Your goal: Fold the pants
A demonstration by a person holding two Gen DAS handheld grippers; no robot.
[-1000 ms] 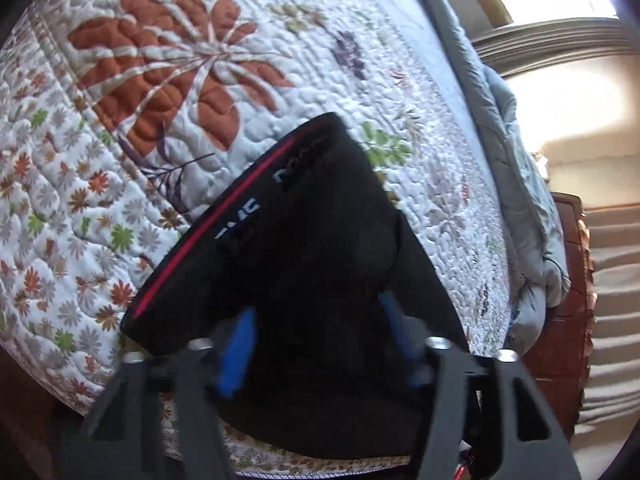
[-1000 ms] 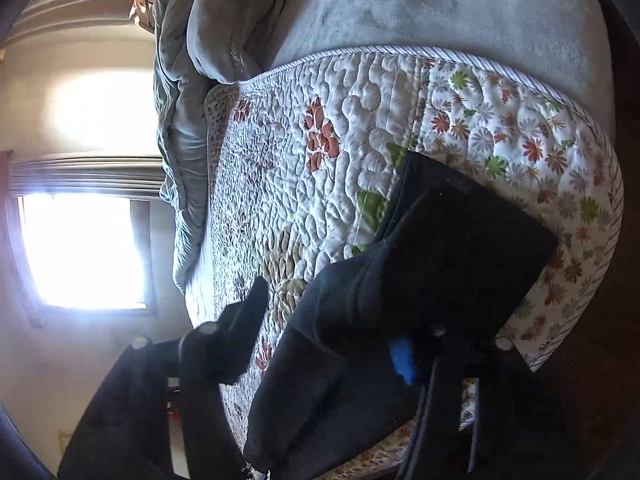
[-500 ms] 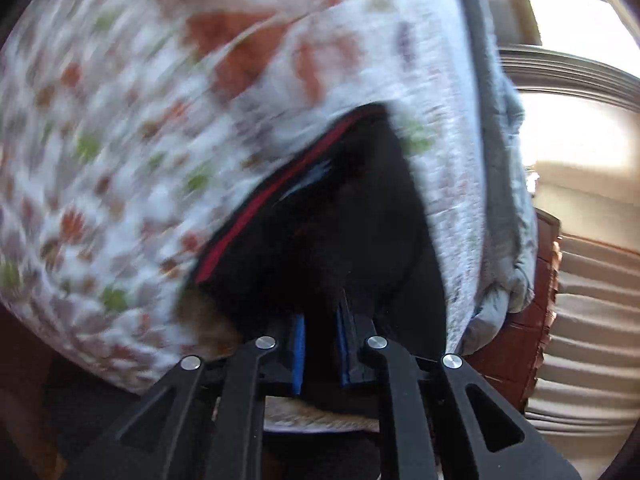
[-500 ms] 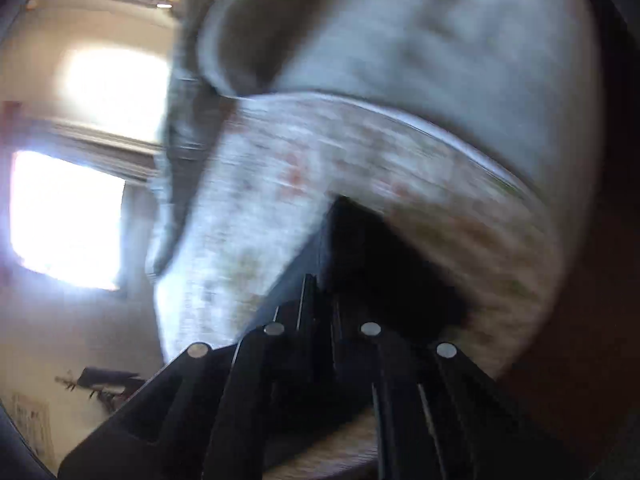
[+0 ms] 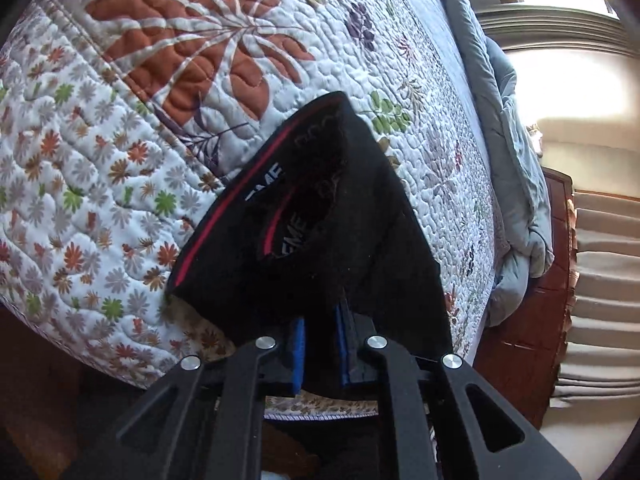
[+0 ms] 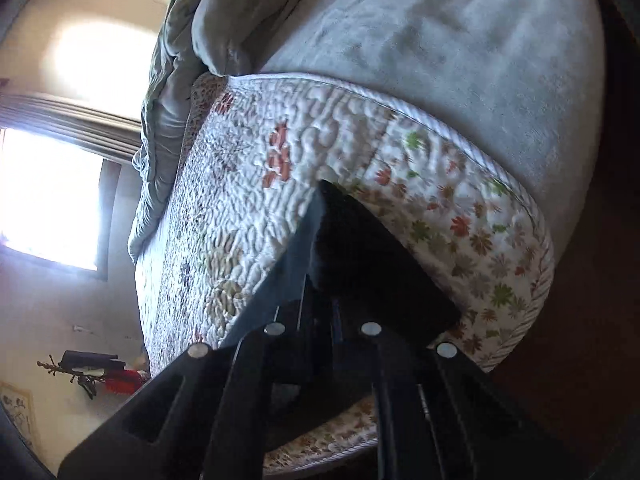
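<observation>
On the flowered quilt (image 5: 120, 152) lie the black pants (image 5: 320, 240), near its edge. My left gripper (image 5: 320, 350), spread a second ago, now pinches the near hem; my right gripper (image 6: 320, 320) has likewise clamped its corner of cloth. With both ends held, I judge the fold-over can begin.

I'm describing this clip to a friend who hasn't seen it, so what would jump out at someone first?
First, the black fabric pants with a red waistband stripe, lying near the bed's edge on the white quilted bedspread with orange and green leaf prints. Each hand-held gripper is shut on the pants: the left hand-held gripper and the right hand-held gripper. A grey plush blanket lies beyond the quilt.
</observation>
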